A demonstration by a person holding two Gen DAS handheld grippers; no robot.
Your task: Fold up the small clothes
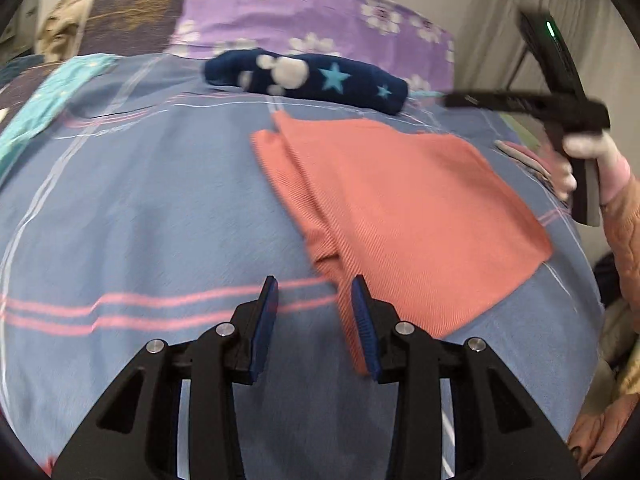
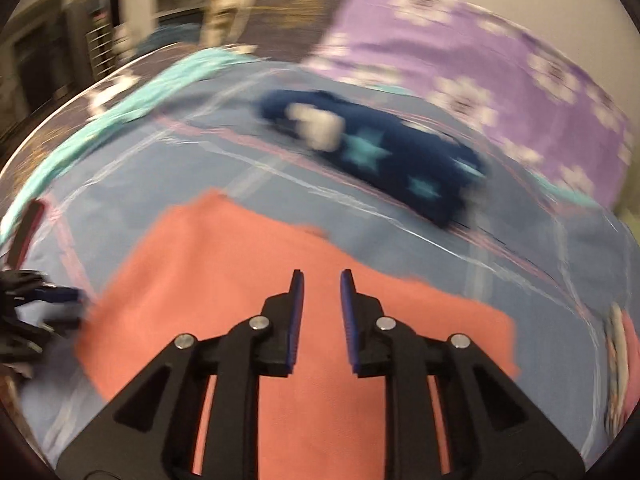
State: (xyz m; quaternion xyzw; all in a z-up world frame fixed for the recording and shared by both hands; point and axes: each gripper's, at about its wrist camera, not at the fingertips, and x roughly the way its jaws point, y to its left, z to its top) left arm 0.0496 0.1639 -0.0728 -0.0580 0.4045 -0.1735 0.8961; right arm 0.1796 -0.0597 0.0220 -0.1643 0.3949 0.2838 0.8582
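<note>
A salmon-pink garment (image 1: 400, 208) lies folded flat on the blue plaid bedsheet (image 1: 140, 208). In the left wrist view my left gripper (image 1: 314, 292) is open at the garment's near left corner. A narrow strip of its edge runs beside the right pad, and neither pad presses on it. In the right wrist view my right gripper (image 2: 322, 276) hovers over the middle of the same garment (image 2: 224, 272), open with a narrow gap and nothing between its pads. A navy star-patterned garment (image 1: 320, 76) (image 2: 380, 152) lies rolled behind it.
A gloved hand (image 1: 588, 152) with a pink sleeve holds a black tool at the right. A teal cloth (image 1: 40, 108) lies far left, purple floral bedding (image 1: 304, 12) at the back, and a small pink-and-white item (image 1: 520, 156) by the right edge. Curtains hang beyond.
</note>
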